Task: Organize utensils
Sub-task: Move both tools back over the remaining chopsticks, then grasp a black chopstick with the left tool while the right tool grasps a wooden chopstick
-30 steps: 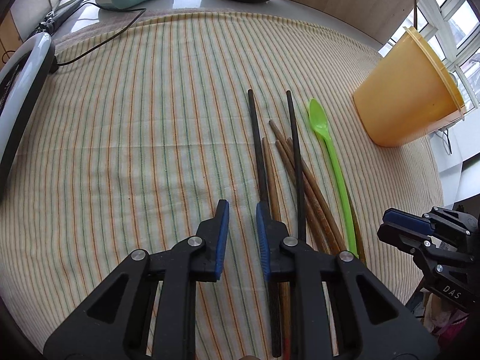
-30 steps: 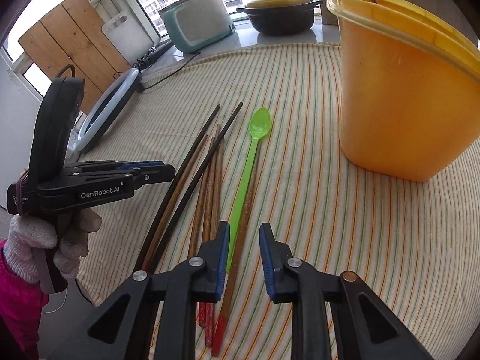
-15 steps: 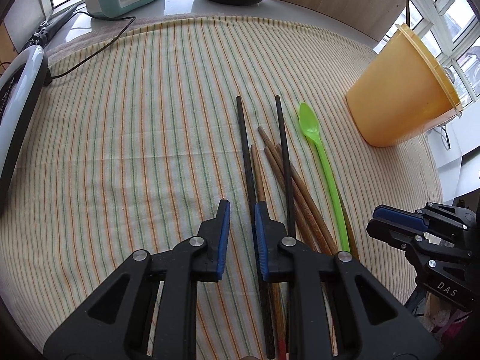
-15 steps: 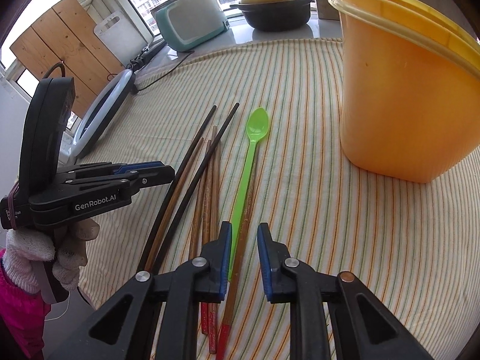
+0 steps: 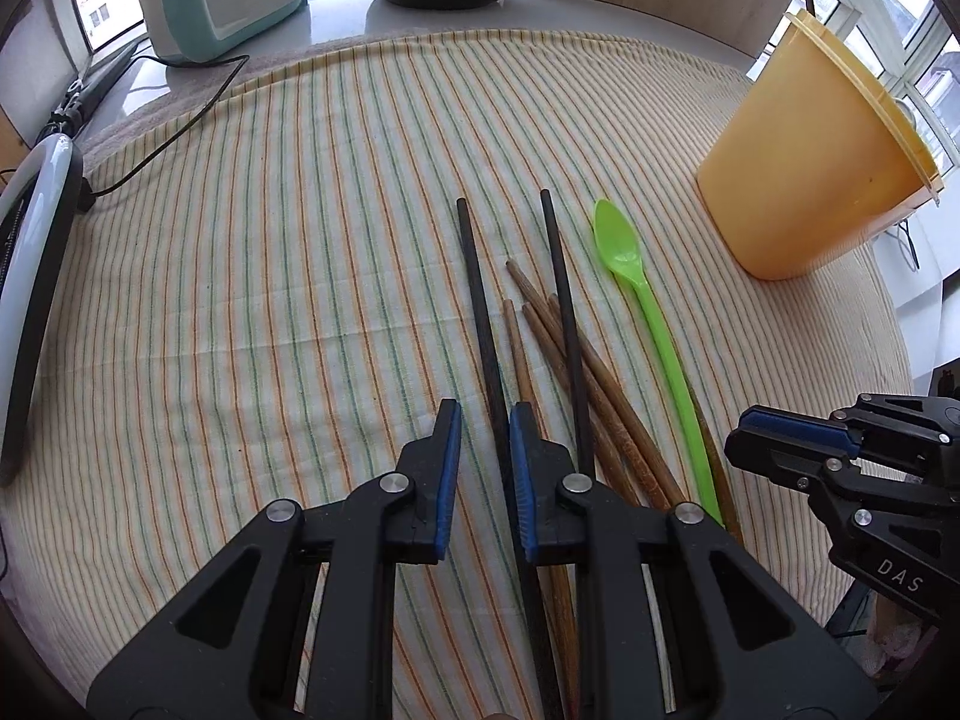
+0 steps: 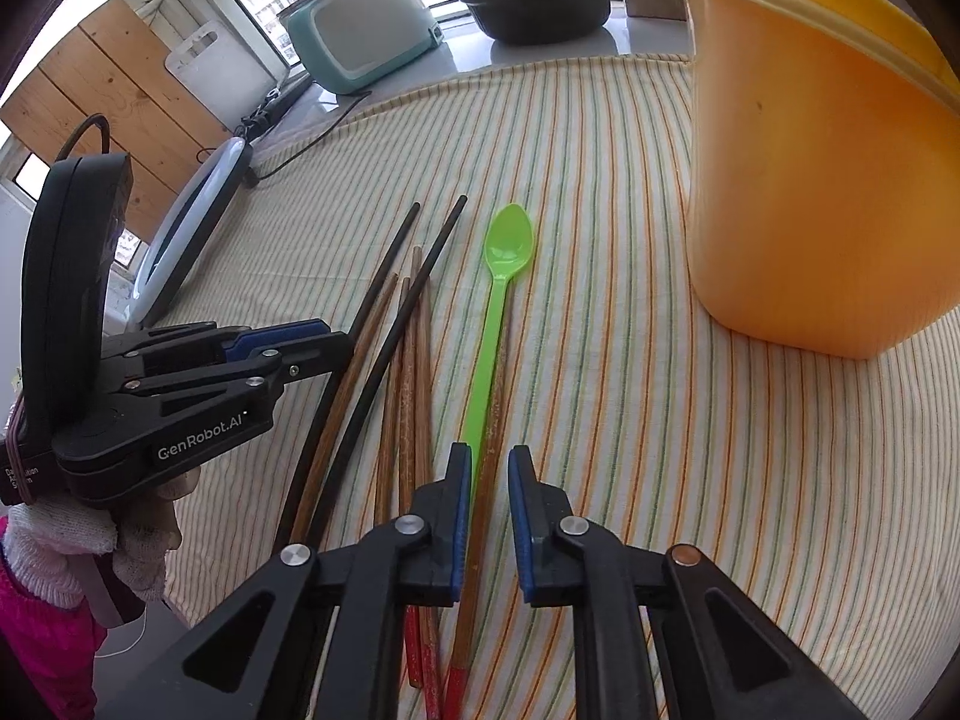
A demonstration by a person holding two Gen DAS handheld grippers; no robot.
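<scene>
the striped cloth [image 5: 252, 276] covers the whole worktop, and the big orange tub [image 6: 816, 180] stands on it ahead and to my right, one stick already leaning inside. that tub reads to me as the place the utensils are meant to go. between it and my left side the utensils lie loose on the cloth in a tight fan: two black chopsticks [image 5: 480, 312], a cluster of brown wooden chopsticks [image 6: 414, 360] with red ends toward me, and the green spoon [image 6: 498, 312] on the tub side of the pile, well apart from the tub itself.

my left gripper [image 5: 485, 474] is narrowed to a thin gap with the left black chopstick running between the pads; i cannot tell whether they actually press on it. my right gripper [image 6: 489, 516] has just been closing, and the spoon's handle and a brown chopstick beside it both sit in the slit between the pads, not yet clearly pinched.

the risks, as i judge them: my right pads may trap the brown stick together with the spoon, so one drops or drags the pile on the lift. my left pads may catch the round black stick off-centre, letting it roll out or swing down by its long end. both grippers work close together and could knock each other.
</scene>
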